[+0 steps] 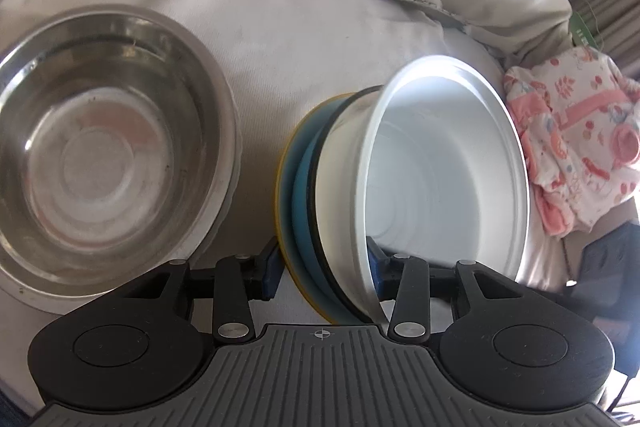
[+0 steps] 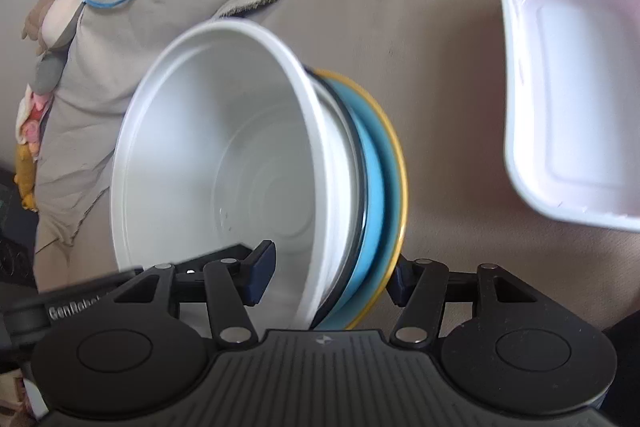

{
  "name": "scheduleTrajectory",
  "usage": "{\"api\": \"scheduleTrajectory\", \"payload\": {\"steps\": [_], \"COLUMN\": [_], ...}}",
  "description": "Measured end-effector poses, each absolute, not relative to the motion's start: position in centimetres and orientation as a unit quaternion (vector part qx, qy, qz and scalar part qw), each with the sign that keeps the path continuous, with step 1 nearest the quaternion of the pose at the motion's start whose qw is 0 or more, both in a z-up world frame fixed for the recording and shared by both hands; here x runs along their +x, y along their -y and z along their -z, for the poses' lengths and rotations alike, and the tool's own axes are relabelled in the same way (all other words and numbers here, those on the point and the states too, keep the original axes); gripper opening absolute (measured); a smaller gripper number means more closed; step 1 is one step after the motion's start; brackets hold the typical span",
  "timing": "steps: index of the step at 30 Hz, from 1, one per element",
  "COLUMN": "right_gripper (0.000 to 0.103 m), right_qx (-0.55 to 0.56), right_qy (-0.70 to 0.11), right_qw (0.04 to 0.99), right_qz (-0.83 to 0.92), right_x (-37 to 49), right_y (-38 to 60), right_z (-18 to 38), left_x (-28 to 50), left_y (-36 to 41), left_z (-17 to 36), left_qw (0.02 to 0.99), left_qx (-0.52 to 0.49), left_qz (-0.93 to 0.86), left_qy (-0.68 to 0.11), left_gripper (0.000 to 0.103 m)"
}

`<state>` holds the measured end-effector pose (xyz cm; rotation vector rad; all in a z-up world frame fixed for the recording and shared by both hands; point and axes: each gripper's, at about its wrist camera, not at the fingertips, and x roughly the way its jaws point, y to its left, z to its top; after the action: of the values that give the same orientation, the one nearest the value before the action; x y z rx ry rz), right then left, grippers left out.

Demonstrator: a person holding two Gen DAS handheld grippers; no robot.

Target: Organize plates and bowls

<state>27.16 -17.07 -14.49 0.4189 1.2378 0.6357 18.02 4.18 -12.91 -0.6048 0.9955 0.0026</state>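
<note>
both grippers straddle one tilted stack over the beige cloth (image 1: 320,39): white bowl (image 1: 440,163) on a blue plate (image 1: 302,187) with a yellow rim.

left gripper (image 1: 324,267) and right gripper (image 2: 328,275) bracket its edge; whether the pads pinch it, i cannot tell.

risk: a loose hold lets the stack slide apart.

count: one white bowl, one plate, one steel bowl (image 1: 100,147), one white tray (image 2: 576,87).
</note>
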Motion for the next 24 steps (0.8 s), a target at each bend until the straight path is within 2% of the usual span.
{"api": "scheduleTrajectory", "payload": {"steps": [3, 8, 12, 16, 24], "right_gripper": [0.057, 0.057, 0.057, 0.057, 0.057], "right_qx": [0.179, 0.169, 0.156, 0.145, 0.116], "right_qy": [-0.561, -0.556, -0.554, -0.540, -0.468], "right_qw": [0.755, 0.760, 0.763, 0.776, 0.839], "right_qz": [-0.288, -0.290, -0.295, -0.291, -0.253], "right_x": [26.4, 25.0, 23.5, 23.3, 23.5], "right_y": [16.7, 16.9, 17.0, 17.3, 18.6], "right_z": [14.2, 13.2, 13.4, 13.2, 10.3], "left_x": [17.9, 16.4, 15.6, 15.9, 15.3], "left_y": [-4.0, -3.7, -2.9, -2.5, -1.7], "left_z": [12.6, 12.4, 12.6, 12.1, 9.6], "left_qw": [0.839, 0.832, 0.837, 0.847, 0.888], "left_qx": [-0.276, -0.276, -0.254, -0.229, -0.153], "left_qz": [0.003, 0.010, 0.006, -0.004, -0.050], "left_qy": [-0.470, -0.481, -0.485, -0.480, -0.430], "left_gripper": [0.043, 0.047, 0.043, 0.045, 0.043]}}
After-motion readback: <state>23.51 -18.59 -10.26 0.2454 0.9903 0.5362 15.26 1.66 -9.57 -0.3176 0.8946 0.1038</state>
